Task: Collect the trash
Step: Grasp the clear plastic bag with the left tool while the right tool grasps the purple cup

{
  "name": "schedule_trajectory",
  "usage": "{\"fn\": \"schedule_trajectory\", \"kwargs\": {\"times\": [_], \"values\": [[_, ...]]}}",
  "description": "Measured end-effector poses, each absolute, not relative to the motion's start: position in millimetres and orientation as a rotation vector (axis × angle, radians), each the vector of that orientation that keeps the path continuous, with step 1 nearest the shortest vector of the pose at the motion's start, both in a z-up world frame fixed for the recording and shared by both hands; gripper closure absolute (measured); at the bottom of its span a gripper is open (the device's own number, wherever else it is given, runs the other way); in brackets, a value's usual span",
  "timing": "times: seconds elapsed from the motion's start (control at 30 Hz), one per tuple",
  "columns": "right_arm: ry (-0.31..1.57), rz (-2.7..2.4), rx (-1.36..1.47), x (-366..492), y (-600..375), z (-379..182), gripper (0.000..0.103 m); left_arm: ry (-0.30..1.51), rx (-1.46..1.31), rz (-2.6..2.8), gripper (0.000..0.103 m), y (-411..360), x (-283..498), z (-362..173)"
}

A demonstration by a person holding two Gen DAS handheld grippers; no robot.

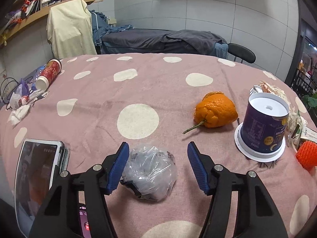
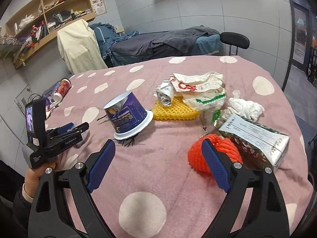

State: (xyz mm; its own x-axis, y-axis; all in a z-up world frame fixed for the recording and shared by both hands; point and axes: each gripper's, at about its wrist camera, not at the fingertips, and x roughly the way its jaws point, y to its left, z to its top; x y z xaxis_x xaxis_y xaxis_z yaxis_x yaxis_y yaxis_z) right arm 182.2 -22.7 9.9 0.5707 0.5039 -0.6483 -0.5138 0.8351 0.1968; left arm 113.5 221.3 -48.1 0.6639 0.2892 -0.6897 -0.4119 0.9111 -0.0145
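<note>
A crumpled clear plastic bag [image 1: 149, 173] is straddled by the wide-open left gripper [image 1: 156, 154], its left pad touching. The right gripper [image 2: 158, 154], equally spread, holds nothing beside red foam netting [image 2: 200, 157].

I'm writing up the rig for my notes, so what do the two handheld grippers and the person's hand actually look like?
Both the left gripper and the right gripper have black plastic frames with silver pivot bolts and ribbed blue finger pads. In the right wrist view, the left gripper's body carries a small lit screen and white lettering. The bare hand holding it shows a dark sleeve with a pale cuff.
</note>
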Motion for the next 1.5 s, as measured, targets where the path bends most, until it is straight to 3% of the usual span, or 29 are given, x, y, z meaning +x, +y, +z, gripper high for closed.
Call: {"fn": "schedule_trajectory", "kwargs": {"times": [0.27,0.3,0.47,0.67,0.87,0.93,0.97,1.13,1.17,1.23,1.27,1.3,1.5], "values": [[0.764,0.644,-0.131,199.7,37.4,7.8,0.015,0.771,-0.313,0.374,0.043,240.7,113.9,-57.3],[0.769,0.645,-0.149,202.7,45.1,6.6,0.015,0.780,-0.330,0.358,0.050,241.7,115.8,-59.9],[0.771,0.626,-0.209,218.6,73.1,1.8,0.016,0.785,-0.346,0.326,0.054,240.2,118.4,-61.2],[0.833,0.632,-0.257,237.9,98.1,-13.3,0.040,0.776,-0.368,0.312,0.058,241.2,117.8,-59.4],[0.807,0.626,-0.301,234.5,105.8,-13.6,0.046,0.757,-0.372,0.289,0.058,233.4,111.7,-54.2],[0.796,0.621,-0.295,231.9,103.9,-12.6,0.067,0.748,-0.374,0.276,0.058,229.6,109.7,-52.0],[0.803,0.623,-0.293,231.9,103.2,-12.2,0.101,0.743,-0.370,0.271,0.058,226.9,108.8,-50.6],[0.878,0.672,-0.269,238.6,102.0,-22.5,0.100,0.740,-0.365,0.248,0.058,218.0,107.3,-49.4],[0.879,0.676,-0.263,238.6,102.0,-23.8,0.096,0.738,-0.368,0.244,0.058,217.9,106.4,-49.2],[0.868,0.668,-0.271,237.9,104.4,-24.1,0.062,0.738,-0.367,0.242,0.058,218.4,105.4,-48.9],[0.852,0.657,-0.273,237.1,105.2,-22.8,0.021,0.739,-0.369,0.243,0.058,218.9,105.1,-49.1],[0.820,0.651,-0.257,234.8,103.2,-19.7,0.013,0.738,-0.374,0.242,0.058,219.7,104.9,-49.4],[0.797,0.656,-0.299,241.2,120.9,-14.4,0.018,0.739,-0.395,0.230,0.058,220.0,103.5,-51.7]]}}
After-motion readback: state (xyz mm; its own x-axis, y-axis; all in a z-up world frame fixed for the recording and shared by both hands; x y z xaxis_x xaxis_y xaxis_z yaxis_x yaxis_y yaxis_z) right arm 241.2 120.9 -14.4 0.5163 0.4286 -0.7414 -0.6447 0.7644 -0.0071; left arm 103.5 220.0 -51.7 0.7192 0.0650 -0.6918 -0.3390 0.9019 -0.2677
